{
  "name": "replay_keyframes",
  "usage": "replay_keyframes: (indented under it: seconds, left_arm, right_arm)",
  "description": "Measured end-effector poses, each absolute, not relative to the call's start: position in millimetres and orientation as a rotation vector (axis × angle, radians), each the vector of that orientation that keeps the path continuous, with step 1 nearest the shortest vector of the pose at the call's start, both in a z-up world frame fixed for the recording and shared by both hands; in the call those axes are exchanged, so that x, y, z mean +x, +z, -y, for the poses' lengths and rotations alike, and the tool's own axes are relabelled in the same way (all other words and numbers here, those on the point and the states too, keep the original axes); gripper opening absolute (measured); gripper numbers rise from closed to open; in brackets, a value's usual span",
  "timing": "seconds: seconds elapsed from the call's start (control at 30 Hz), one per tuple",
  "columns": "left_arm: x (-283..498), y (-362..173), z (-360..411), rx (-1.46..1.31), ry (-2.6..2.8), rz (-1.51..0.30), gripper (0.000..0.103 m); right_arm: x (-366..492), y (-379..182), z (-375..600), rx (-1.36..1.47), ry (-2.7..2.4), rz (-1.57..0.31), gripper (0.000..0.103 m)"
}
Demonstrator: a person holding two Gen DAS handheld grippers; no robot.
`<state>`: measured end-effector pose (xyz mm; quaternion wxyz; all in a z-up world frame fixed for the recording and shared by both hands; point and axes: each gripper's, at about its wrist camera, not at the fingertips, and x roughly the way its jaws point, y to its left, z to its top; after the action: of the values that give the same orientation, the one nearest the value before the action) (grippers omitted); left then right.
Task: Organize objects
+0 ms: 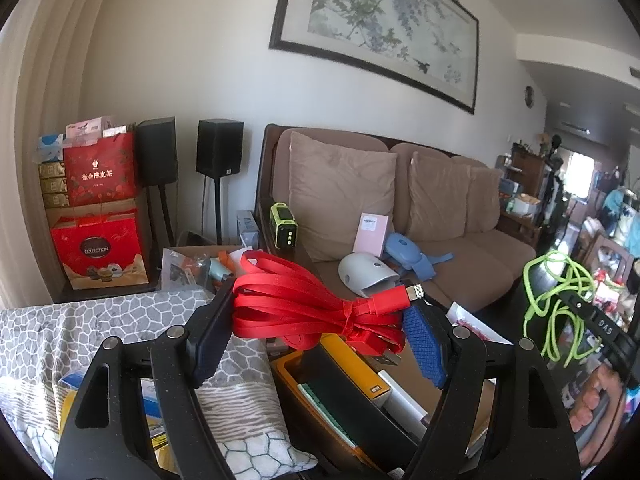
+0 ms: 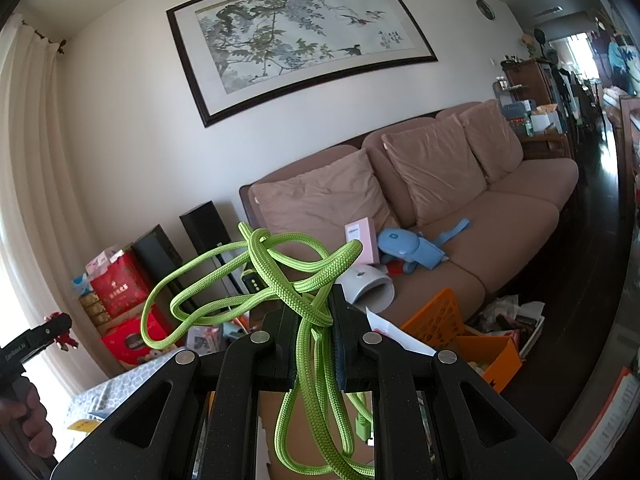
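Left gripper (image 1: pixel 320 312): jaws standing wide, pressing on the red cable (image 1: pixel 304 304) bundle from both sides and holding it up.
Red cable: flat, coiled and tied at its middle, spanning the gap between the jaws, its white plug sticking out past the right jaw.
Right gripper (image 2: pixel 316 320): jaws nearly closed, pinching the green cord (image 2: pixel 280 280).
Green cord: braided loops are spilling above and left of the jaws, with strands hanging below them.
Beyond both jaws: a brown sofa (image 2: pixel 500 216) is carrying a blue device (image 2: pixel 404 246), a pink box (image 2: pixel 362 240) and a white dome-shaped thing (image 2: pixel 372 284).
Below the left jaws: an open box (image 1: pixel 340 392).
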<state>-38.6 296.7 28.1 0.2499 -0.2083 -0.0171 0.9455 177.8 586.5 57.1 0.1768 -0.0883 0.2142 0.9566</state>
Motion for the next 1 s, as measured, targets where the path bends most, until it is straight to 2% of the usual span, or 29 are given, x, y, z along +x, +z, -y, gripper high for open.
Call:
replay_keyframes:
  seconds: [0.47, 1.0]
  left_arm:
    - [-31, 27, -315, -0.554, 2.535, 0.047, 0.075]
    - [-32, 1, -338, -0.609, 2.487, 0.040, 0.075]
  right_arm:
    - [178, 54, -590, -0.264, 2.700, -0.605, 0.012]
    - [177, 47, -593, -0.280, 2.688, -0.628, 0.012]
